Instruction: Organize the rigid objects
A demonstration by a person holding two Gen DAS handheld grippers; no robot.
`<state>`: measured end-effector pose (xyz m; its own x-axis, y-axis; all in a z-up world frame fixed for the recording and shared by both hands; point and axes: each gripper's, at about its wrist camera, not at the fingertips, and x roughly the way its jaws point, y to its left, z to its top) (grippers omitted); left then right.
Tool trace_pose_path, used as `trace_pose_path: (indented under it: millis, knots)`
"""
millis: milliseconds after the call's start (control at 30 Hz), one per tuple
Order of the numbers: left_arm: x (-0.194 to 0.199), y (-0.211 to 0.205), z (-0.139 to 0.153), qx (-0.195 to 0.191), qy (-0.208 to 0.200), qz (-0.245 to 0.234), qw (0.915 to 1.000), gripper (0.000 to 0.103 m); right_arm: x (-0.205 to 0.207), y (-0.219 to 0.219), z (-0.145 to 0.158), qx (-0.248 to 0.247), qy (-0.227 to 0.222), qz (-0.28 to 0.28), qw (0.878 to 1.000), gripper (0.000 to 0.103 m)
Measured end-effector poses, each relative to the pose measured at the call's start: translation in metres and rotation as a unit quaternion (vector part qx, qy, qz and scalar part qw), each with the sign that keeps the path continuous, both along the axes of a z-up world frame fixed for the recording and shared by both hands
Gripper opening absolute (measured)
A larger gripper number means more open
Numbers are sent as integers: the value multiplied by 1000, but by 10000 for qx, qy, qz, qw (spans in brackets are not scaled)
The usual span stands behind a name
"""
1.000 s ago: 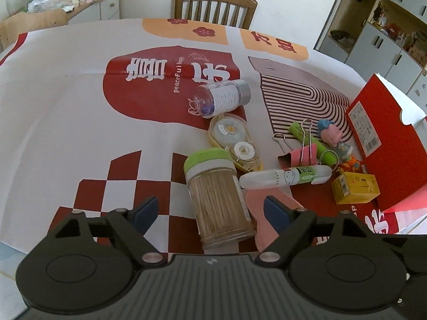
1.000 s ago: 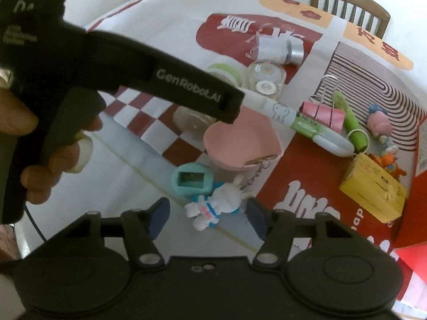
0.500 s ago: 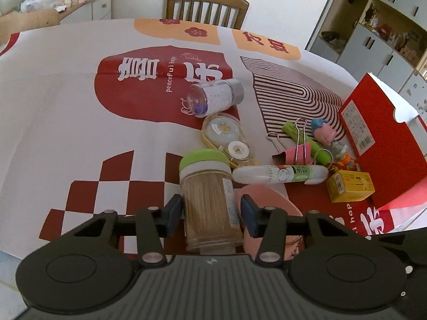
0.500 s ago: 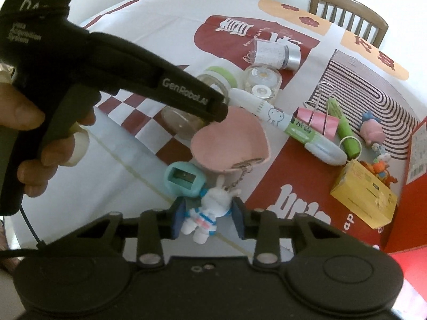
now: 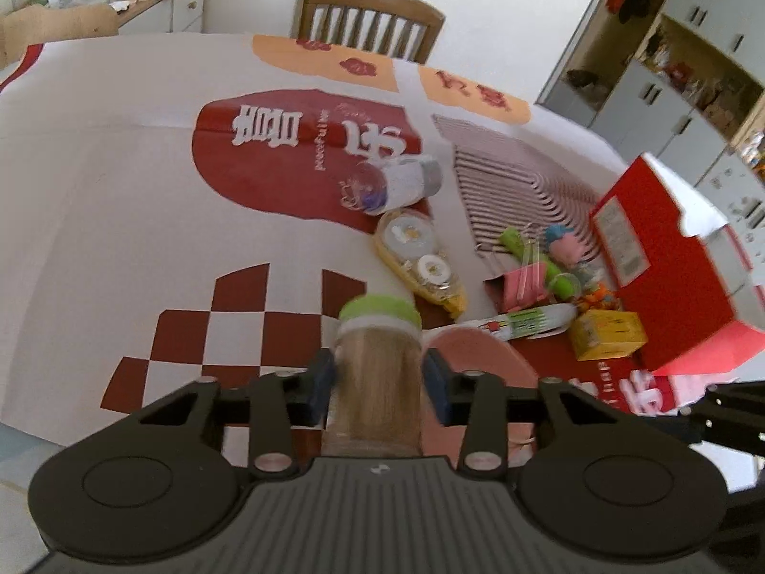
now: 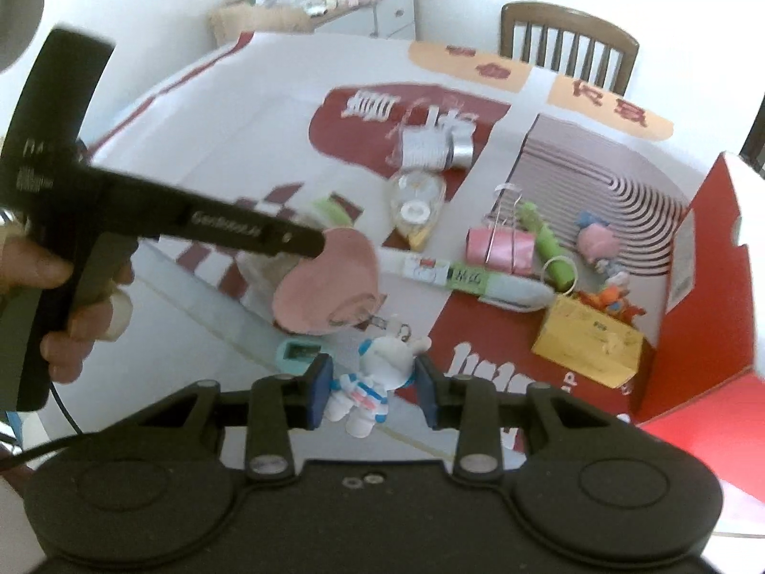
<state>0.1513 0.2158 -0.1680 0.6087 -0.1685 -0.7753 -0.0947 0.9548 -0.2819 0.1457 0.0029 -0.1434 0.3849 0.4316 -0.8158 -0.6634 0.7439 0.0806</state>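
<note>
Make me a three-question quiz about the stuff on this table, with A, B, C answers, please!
1. Where is the yellow box?
A. beside the red carton
B. on the chair
C. inside the jar

2. What colour is the jar's lid?
A. blue
B. green
C. black

3. What is the right gripper doing?
A. hanging empty
B. squeezing the bunny toy
C. holding a pen

Answers: 1 A, the box sits right against the carton's foot. 2 B, the cap is light green. 3 B, both pads press the bunny's sides.

Jar (image 5: 377,373) green-lidded; tablecloth (image 5: 119,201) white, red checks; box (image 5: 669,258) red; carton (image 5: 605,335) yellow.
</note>
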Motion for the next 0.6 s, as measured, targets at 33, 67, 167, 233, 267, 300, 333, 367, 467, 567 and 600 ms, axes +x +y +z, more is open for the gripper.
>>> trace_pose_path:
  millis: [33,67,167,233,267,300,333,367,467,567,600]
  knots:
    - [-2,1,3,-64,-50,-38,10000,22,0,-1,4,44,-37,-14,10000,36]
    - [-4,1,7,-24,-122,-67,9999,17,-1,-3,8,85,-61,-18,9999,36]
    - [-5,-1,11,200,-222,-125,9995,17,-4,-3,17,141,-142,-18,9998,36]
    - [-5,-1,10,170,-199,-141,9996,17,-7,-4,21,119,-194,-61,9997,36]
    - [-6,-1,11,137,-206,-152,9996,17,-6,-7,23,142,-178,-75,9997,36]
    - [-7,-1,11,138,-221,-161,9995,17,-7,-8,24,145,-175,-105,9997,36]
    - [-8,-1,12,141,-239,-165,9995,17,-7,-9,26,149,-184,-131,9996,36]
    - [-9,-1,14,134,-281,-193,9993,15,-8,-10,27,162,-190,-136,9996,36]
    - [-10,-4,17,234,-372,-265,9987,10,-9,-12,30,173,-206,-149,9995,36]
    - [-11,-6,16,302,-402,-261,9984,4,-12,-12,28,133,-210,-156,9996,36]
    - [-11,-5,16,257,-410,-269,9985,4,-13,-12,28,126,-216,-144,9996,36]
